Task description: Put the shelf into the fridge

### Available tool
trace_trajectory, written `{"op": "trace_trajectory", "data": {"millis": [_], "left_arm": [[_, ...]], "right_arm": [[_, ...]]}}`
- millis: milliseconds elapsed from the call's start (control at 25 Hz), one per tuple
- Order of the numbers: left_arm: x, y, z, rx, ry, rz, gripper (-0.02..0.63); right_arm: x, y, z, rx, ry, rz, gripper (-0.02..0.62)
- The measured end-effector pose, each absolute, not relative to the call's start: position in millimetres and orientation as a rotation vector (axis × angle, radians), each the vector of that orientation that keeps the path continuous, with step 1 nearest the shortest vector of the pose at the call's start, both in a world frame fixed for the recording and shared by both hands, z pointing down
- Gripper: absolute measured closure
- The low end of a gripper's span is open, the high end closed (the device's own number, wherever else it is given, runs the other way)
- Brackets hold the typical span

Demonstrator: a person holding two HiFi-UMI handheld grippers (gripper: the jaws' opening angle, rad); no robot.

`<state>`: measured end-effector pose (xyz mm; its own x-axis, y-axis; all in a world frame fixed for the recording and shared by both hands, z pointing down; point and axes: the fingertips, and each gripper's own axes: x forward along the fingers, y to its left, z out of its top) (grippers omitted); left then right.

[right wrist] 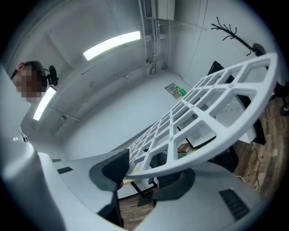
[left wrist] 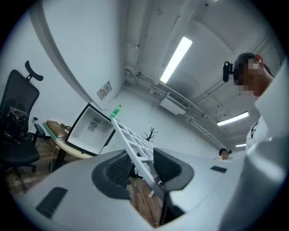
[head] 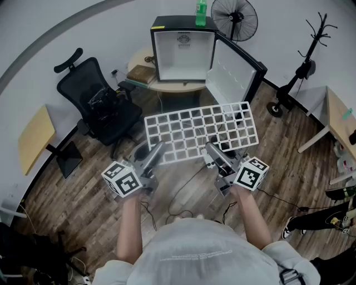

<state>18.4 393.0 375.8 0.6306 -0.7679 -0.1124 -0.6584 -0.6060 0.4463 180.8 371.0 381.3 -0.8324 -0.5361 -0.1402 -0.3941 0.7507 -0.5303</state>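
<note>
Here the shelf (head: 200, 131) hangs in mid-air, long axis running left to right, its near edge clamped by both left gripper (head: 158, 150) and right gripper (head: 212, 149); the open fridge (head: 183, 53) lies beyond its far edge.

The wooden plank floor (head: 78, 186) carries most of what's here: a black office chair (head: 100, 106) at the left, a coat stand (head: 305, 64) at the right, and loose cables (head: 183, 189) trailing over the boards. A small round table (head: 178, 87) stands by the far wall. On it sits the fridge (head: 183, 50), door swung open, with a stack of books (head: 142, 74) just beside it. A green bottle (head: 201, 13) stands upright on the fridge's top. Two pale pieces also rest on the floor — a side table (head: 34, 136) at the left and a desk (head: 336, 111) at the right.
</note>
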Motion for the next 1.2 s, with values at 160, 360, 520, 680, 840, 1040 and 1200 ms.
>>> {"op": "trace_trajectory", "data": {"millis": [160, 360, 520, 680, 840, 1040, 1200], "left_arm": [[9, 396, 378, 2.482, -1.149, -0.410, 0.468], [-3, 398, 375, 2.481, -1.134, -0.433, 0.468], [-12, 398, 374, 2.491, -1.122, -0.451, 0.468], [-20, 393, 379, 2.481, -1.103, -0.451, 0.468], [-32, 377, 387, 2.454, -1.089, -0.460, 0.468], [-38, 352, 394, 2.428, -1.077, -0.473, 0.468], [-36, 309, 399, 2.411, -1.092, -0.473, 0.468]], "right_arm": [[171, 373, 383, -0.719, 2.674, -0.714, 0.407], [159, 376, 377, -0.720, 2.681, -0.683, 0.405], [151, 376, 376, -0.723, 2.681, -0.674, 0.407], [143, 373, 381, -0.760, 2.679, -0.718, 0.407], [131, 359, 386, -0.780, 2.690, -0.736, 0.408], [125, 334, 390, -0.790, 2.690, -0.735, 0.408], [127, 290, 393, -0.769, 2.695, -0.728, 0.408]]}}
